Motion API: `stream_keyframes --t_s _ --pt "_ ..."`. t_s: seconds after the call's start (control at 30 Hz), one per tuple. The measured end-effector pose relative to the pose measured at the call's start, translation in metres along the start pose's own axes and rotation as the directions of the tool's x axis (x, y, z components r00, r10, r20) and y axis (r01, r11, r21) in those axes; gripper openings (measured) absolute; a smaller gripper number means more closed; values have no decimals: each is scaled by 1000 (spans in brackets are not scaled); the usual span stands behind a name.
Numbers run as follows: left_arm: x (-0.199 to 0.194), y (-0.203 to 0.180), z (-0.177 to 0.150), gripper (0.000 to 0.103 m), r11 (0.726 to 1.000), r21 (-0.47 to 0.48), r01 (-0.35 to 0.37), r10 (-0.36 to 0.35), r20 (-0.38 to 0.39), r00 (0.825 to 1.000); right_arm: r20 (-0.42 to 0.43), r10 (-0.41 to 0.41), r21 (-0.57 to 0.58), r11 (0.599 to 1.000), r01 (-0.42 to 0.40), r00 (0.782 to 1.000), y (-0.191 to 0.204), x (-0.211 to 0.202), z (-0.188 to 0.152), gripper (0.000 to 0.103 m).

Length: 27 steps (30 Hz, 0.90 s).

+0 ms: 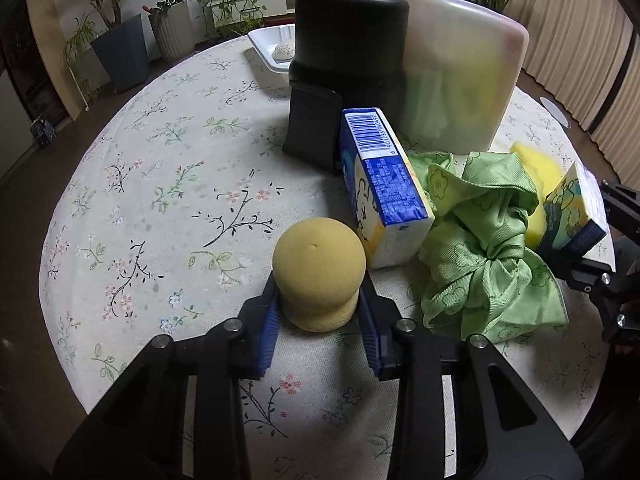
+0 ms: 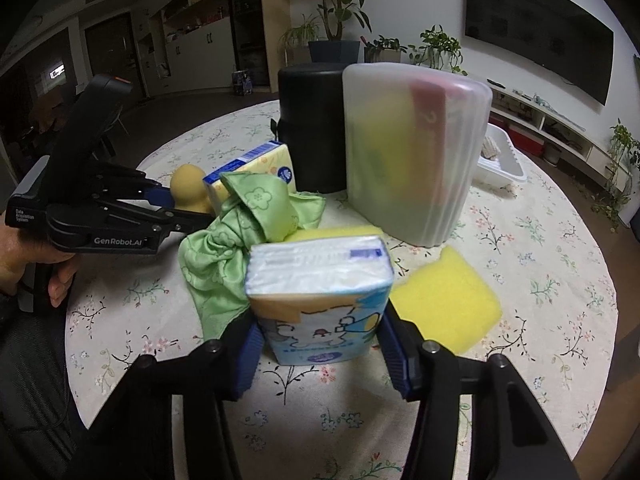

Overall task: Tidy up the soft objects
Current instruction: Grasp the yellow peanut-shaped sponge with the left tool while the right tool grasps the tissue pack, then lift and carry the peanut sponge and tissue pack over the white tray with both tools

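Sponge ball: the tan sponge ball (image 1: 318, 276) sits on the bench (image 1: 160, 200), dead ahead at twelve o'clock of your left hand-held gripper (image 1: 319, 320), its rounded top pointing away from you and its flat base toward you.
Left grip: your blue pads (image 1: 269, 328) press its narrowed base from nine and three o'clock; the jaws are drawn close and the foam pinches in between them.
Tissue pack: the cartoon tissue pack (image 2: 320, 300) stands upright at twelve o'clock of your right hand-held gripper (image 2: 322, 354), its long axis running away from you.
Right grip: the pads flank its lower sides at half width, apparently touching, so you seem to have it held.
Neighbours: a second tissue pack (image 1: 380, 188) leans just beside the ball at one o'clock; the green cloth (image 1: 484, 248) lies at three o'clock, between your two hands.
Container: the frosted bin (image 2: 412, 152) stands at one o'clock of your right hand, nearer to it than to your left, with a yellow sponge (image 2: 448, 300) lying between.
Judgement: lift the ball straight up before crossing the leaning pack.
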<state>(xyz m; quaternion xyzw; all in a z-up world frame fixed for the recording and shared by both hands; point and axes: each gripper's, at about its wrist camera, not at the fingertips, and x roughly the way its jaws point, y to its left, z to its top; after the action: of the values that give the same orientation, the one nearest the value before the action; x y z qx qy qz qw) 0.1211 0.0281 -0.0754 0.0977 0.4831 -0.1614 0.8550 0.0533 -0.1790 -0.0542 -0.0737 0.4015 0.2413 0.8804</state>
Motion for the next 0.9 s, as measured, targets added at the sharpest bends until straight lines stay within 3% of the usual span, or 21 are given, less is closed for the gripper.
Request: stream_keyframes --t_s 0.47,0.9 --pt "-34 -10 -12 28 1000 -21 9 -8 39 999 16 26 38 999 -27 1000 0 -31 -4 54" --pt "-66 -18 -19 28 999 -18 41 -40 54 998 -29 5 83 997 -3 1000 -21 -69 -13 54"
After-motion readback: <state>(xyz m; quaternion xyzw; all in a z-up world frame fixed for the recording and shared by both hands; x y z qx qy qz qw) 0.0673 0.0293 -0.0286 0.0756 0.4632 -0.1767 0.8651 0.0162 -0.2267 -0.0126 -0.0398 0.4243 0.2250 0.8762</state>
